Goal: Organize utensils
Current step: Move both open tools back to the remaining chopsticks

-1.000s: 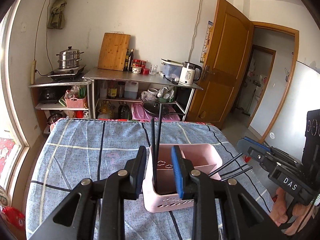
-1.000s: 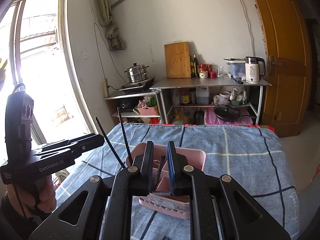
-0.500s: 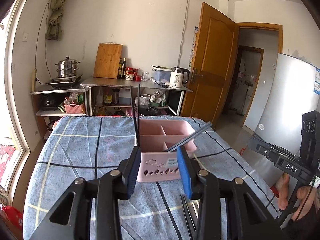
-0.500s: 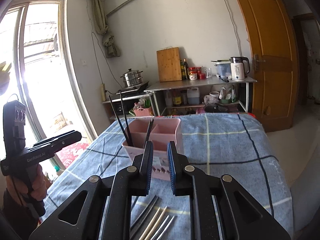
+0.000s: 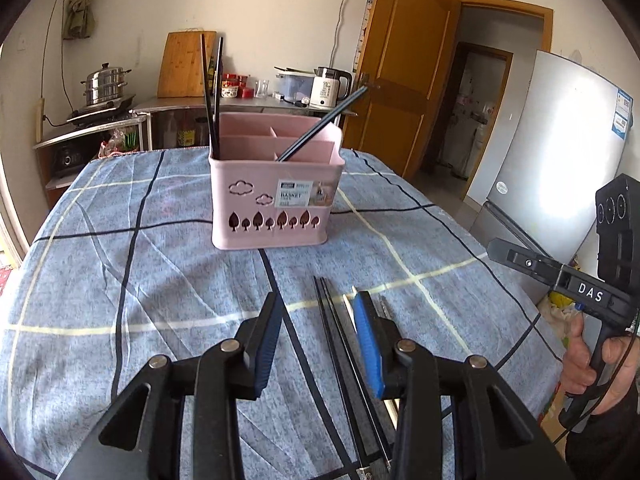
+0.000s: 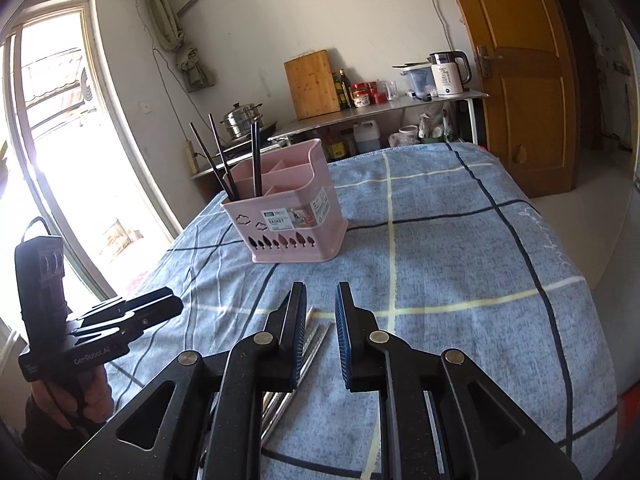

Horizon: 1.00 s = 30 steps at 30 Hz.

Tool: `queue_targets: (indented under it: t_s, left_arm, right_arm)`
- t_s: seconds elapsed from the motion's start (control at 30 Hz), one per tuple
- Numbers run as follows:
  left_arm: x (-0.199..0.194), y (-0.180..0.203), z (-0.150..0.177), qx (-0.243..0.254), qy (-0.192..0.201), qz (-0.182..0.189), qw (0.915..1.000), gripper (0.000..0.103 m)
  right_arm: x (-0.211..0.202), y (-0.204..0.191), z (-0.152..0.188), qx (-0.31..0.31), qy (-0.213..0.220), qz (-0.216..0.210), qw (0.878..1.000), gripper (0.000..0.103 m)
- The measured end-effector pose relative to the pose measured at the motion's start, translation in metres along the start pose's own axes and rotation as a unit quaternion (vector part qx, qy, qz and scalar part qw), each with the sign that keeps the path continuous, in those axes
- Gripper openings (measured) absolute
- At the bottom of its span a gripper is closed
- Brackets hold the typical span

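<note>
**Both claws low over the loose chopsticks, nothing gripped**

We cannot count the loose chopsticks [image 5: 340,344] on the cloth; the left claw [image 5: 320,340] covers their near ends, and the right claw [image 6: 320,332] hides most of the silver ones [image 6: 314,344] under its fingers; how many lie there stays unclear. The table [image 5: 120,280] has bare blue checked cloth all round, with its edges falling away left and right; the pink basket [image 5: 276,196] stands well ahead, with black chopsticks [image 5: 210,92] upright in one corner and another leaning out to the right. Our left claw's jaws stand moderately apart with black chopsticks on the cloth between them, unpinched; our right claw's jaws stand narrowly apart, gripping nothing.
</note>
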<state>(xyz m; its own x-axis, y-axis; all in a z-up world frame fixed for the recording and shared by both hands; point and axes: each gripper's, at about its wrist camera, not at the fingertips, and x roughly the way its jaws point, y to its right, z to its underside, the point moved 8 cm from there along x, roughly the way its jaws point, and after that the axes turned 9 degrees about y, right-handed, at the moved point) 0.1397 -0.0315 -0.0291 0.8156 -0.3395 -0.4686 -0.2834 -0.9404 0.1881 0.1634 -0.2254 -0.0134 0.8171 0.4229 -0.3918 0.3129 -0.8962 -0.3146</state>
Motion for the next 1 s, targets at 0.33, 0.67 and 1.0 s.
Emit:
queue_targets:
  t_s: [0.33, 0.67, 1.0]
  left_arm:
    - [0.027, 0.005, 0.042, 0.000, -0.061, -0.007, 0.9981, 0.039]
    - [0.053, 0.011, 0.062, 0.021, -0.104, -0.016, 0.9942, 0.028]
    - [0.057, 0.006, 0.065, 0.037, -0.112, -0.040, 0.9922, 0.008]
  right_arm:
    - [0.011, -0.003, 0.021, 0.003, -0.027, -0.004, 1.000, 0.015]
    - [0.020, -0.009, 0.032, -0.002, -0.045, -0.012, 0.999, 0.015]
    - [0.029, -0.010, 0.036, -0.002, -0.059, -0.013, 0.998, 0.015]
